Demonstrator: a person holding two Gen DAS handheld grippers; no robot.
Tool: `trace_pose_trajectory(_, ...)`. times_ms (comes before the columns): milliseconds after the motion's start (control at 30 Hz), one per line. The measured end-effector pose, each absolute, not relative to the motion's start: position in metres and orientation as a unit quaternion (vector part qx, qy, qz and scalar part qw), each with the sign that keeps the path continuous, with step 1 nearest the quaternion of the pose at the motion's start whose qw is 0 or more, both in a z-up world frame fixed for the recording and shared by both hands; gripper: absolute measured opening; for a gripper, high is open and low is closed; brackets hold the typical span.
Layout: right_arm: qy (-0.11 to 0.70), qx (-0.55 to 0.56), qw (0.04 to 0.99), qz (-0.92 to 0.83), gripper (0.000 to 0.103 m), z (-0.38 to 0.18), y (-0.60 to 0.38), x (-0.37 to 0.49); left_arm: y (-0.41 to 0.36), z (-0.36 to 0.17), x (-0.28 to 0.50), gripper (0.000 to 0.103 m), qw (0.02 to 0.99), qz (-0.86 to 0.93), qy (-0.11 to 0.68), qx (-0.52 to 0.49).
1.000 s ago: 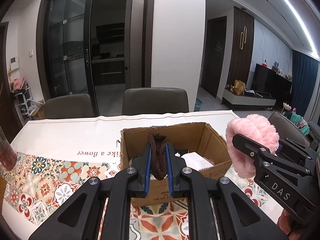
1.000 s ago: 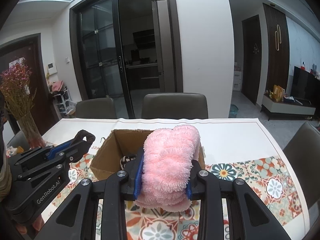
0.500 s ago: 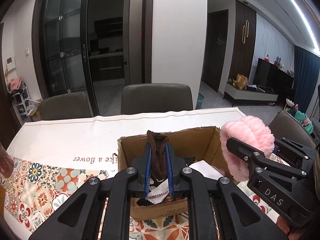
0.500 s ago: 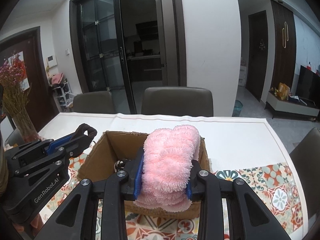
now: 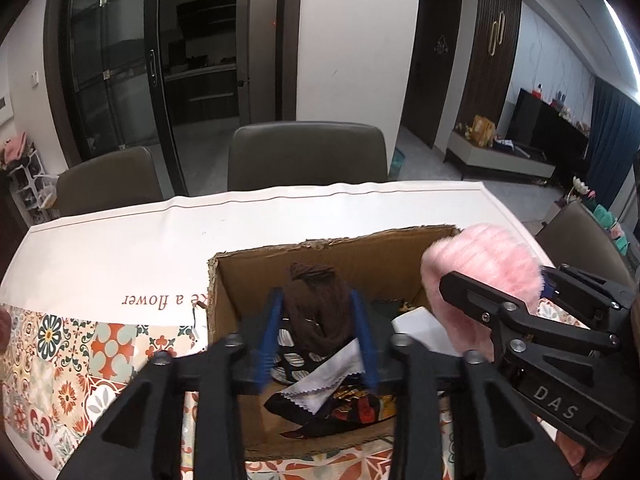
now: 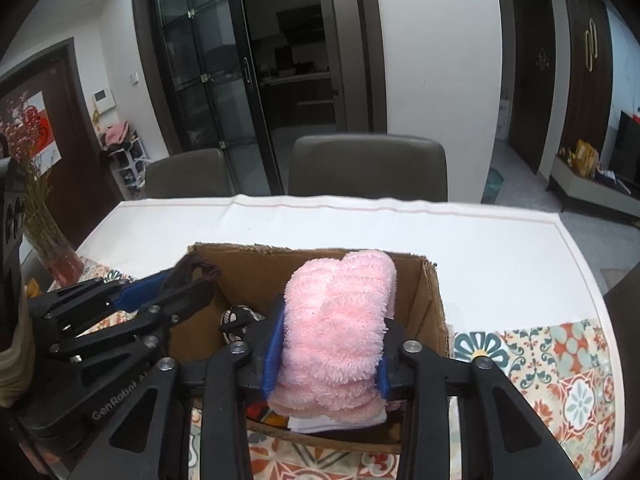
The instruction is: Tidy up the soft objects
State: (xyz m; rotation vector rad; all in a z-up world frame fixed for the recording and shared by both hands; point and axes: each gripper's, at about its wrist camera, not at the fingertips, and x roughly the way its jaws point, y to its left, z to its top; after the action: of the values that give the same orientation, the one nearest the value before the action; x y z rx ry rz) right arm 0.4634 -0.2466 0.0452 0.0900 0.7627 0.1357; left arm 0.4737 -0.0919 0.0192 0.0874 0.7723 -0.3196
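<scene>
Hovering over the cardboard box [image 5: 256, 276], we are opening the left gripper [image 5: 318, 312] around brown yarn [image 5: 316, 304] and the right gripper [image 6: 332, 344] around a pink fluffy cloth [image 6: 340, 320].

Left wrist view: rides on left gripper [image 5: 318, 332], looks forward and steeply down along fingers into cardboard box [image 5: 256, 276], close; right gripper [image 5: 504, 320] intrudes at right edge.
Right wrist view: same tilt, same closeness, over box's right half, cardboard box [image 6: 434, 300] below; left gripper [image 6: 168, 292] intrudes at left.
Shared: box interior, tablecloth [image 5: 120, 248] [image 6: 500, 248], two chairs [image 5: 308, 152] [image 6: 368, 164], glass doors behind.
</scene>
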Motion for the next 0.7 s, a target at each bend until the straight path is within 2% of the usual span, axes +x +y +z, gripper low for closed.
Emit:
trace_pose_trajectory(100,0.389,0.062,0.917,0.069,0.048,0.04,-0.25,0.469,-0.09,0.019,0.473,0.041,0.914,-0.149,0.375,0.042)
trace_pose_trajectory(133,0.394,0.068,0.914,0.069,0.055,0.038,-0.253,0.471,-0.09,0.02,0.473,0.045,0.914,-0.148,0.375,0.042)
trace_pose_trajectory(167,0.398,0.076,0.911,0.069,0.057,0.036,-0.255,0.473,-0.089,0.02,0.473,0.049,0.915,-0.147,0.374,0.042)
trace_pose_trajectory(267,0.4,0.078,0.911,0.065,0.057,0.035,-0.258,0.473,-0.089,0.022,0.47,0.057,0.917,-0.142,0.369,0.047)
trace_pose_trajectory(433,0.389,0.071,0.918,0.036,0.061,0.043,-0.26,0.464,-0.088,0.026,0.468,0.062,0.918,-0.138,0.367,0.049)
trace_pose_trajectory(700,0.37,0.03,0.929,-0.01,0.061,0.058,-0.258,0.441,-0.081,0.033,0.439,0.068,0.93,-0.091,0.351,0.063)
